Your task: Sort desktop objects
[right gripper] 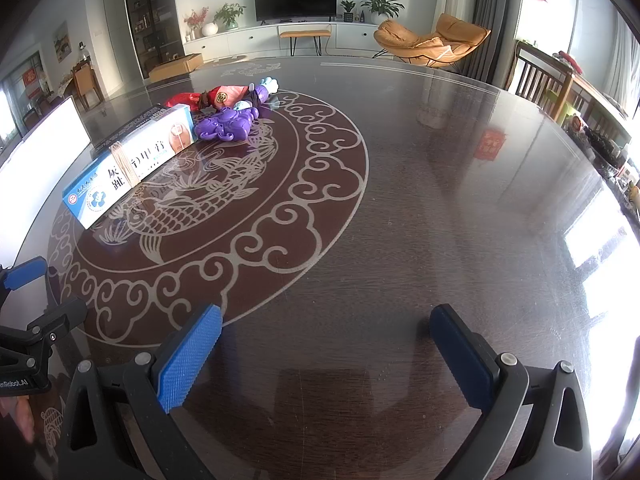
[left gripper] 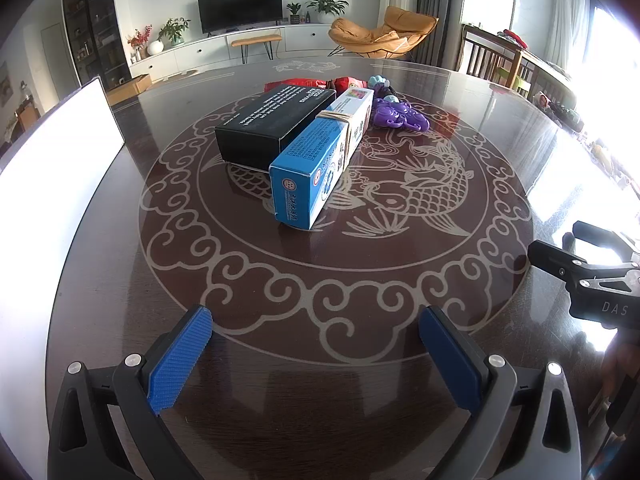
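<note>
— grippers? 
— left gripper (left gripper: 316,354) and right gripper (right gripper: 326,358), blue-padded, both spread wide, empty, above the dark round patterned table (right gripper: 440,200).
— objects? 
— long blue-and-white cardboard box (left gripper: 316,160) touching a black box (left gripper: 272,124); purple plastic toy (left gripper: 398,116) just behind.

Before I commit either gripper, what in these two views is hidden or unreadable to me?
- Black box: right wrist view shows only a sliver behind the blue and white box.
- Red packet: left wrist view, mostly hidden behind the boxes.
- Light blue toy: partly behind the purple toy; shape unclear.
- White board: cut off by the left edge in both views.
- Box small print: too small.
</note>
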The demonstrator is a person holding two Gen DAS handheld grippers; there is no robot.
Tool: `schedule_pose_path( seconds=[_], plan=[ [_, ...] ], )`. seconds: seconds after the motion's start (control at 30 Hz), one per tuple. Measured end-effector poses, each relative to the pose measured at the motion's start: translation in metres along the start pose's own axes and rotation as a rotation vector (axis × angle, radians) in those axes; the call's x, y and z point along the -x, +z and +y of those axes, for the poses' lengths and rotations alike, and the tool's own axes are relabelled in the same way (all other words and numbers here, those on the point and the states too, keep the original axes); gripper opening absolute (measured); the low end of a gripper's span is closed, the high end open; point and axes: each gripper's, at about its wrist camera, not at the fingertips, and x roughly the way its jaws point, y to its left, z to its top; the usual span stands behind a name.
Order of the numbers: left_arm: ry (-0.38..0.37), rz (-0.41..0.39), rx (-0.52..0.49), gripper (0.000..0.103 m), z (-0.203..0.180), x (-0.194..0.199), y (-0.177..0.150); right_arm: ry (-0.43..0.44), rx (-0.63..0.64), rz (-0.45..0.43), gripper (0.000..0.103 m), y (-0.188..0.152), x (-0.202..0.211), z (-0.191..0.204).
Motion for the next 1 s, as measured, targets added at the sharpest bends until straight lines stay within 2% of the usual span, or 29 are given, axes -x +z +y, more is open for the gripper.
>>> schedule_pose_path(
  seconds=[0.73, 0.8, 0.87, 1.0],
  plan=[
    [-0.005, -0.001, -0.002, 0.103, 0.003, 0.002, -0.002, 0.0, 0.0, 0.0, 0.103, 0.0, 0.0, 0.001],
    [-0.006, -0.01, 0.022, 0.103, 0.011, 0.006, -0.003, 0.0, 0.0, 0.0, 0.103, 0.0, 0.0, 0.001],
    [0.021, -0.032, 0.06, 0.103, 0.023, 0.008, 0.0, 0.0, 0.0, 0.0, 0.103, 0.0, -0.001, 0.0],
    [0.141, -0.051, 0.179, 0.103, 0.064, 0.006, 0.008, 0.0, 0.0, 0.0, 0.103, 0.0, -0.001, 0.002]
  ],
)
